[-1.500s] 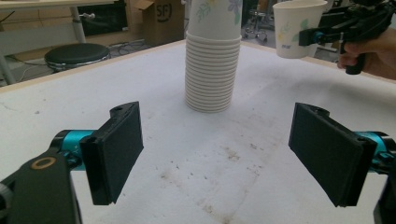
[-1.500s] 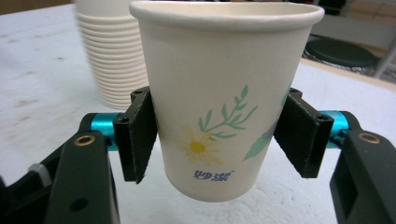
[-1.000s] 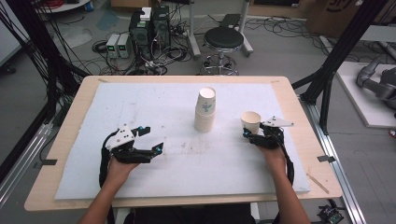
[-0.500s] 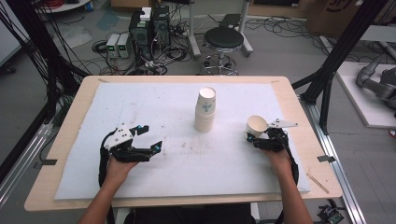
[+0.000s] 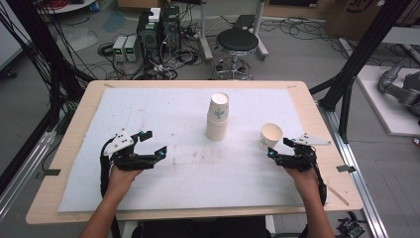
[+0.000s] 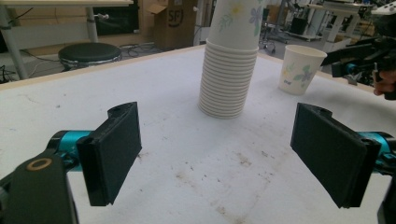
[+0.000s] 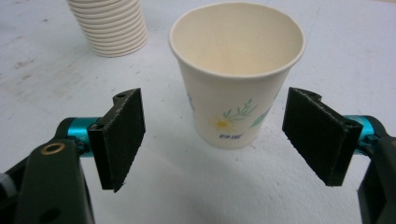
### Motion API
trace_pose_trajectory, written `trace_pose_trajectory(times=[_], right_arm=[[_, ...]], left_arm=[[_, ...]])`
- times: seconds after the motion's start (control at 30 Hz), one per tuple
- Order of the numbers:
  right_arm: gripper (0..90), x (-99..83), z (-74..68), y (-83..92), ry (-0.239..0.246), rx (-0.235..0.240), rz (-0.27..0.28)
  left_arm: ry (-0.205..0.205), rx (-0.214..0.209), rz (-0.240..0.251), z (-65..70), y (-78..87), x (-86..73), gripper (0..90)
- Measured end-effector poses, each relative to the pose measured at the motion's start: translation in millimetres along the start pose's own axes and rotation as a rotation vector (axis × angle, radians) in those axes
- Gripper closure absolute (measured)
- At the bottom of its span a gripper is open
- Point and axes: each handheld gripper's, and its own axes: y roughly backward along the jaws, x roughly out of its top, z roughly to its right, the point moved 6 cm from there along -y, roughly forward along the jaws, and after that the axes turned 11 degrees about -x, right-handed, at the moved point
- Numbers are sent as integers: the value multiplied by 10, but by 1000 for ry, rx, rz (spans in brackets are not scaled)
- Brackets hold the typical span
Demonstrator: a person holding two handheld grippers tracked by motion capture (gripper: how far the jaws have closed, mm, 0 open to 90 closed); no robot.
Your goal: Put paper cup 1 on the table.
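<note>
A single paper cup [image 5: 270,136] [image 7: 236,70] with a flower print stands upright on the white mat at the right. My right gripper [image 5: 280,148] [image 7: 224,140] sits just in front of it; its jaws have just been opening and now stand wide, apart from the cup's sides. A tall stack of upside-down paper cups [image 5: 218,117] [image 6: 229,60] stands at the mat's middle. At the left my left gripper [image 5: 153,142] [image 6: 219,147] is open with nothing between its jaws, pointing toward the stack. The single cup [image 6: 301,69] also appears in the left gripper view, beyond the stack.
A white mat [image 5: 163,114] covers most of the wooden table [image 5: 79,116]. Behind the table are a black stool [image 5: 237,42], computer boxes and cables on the floor. Black frame posts stand at both sides.
The right gripper has let go of the single cup and drawn back toward the right, leaving it standing on the mat. The left gripper has hardly moved.
</note>
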Motion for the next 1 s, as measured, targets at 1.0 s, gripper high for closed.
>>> trace_pose_trajectory(times=[1.0], right_arm=[[201,330,-249,564,84,119,225]], left_arm=[[-27,-33,35,101,3,49,164]])
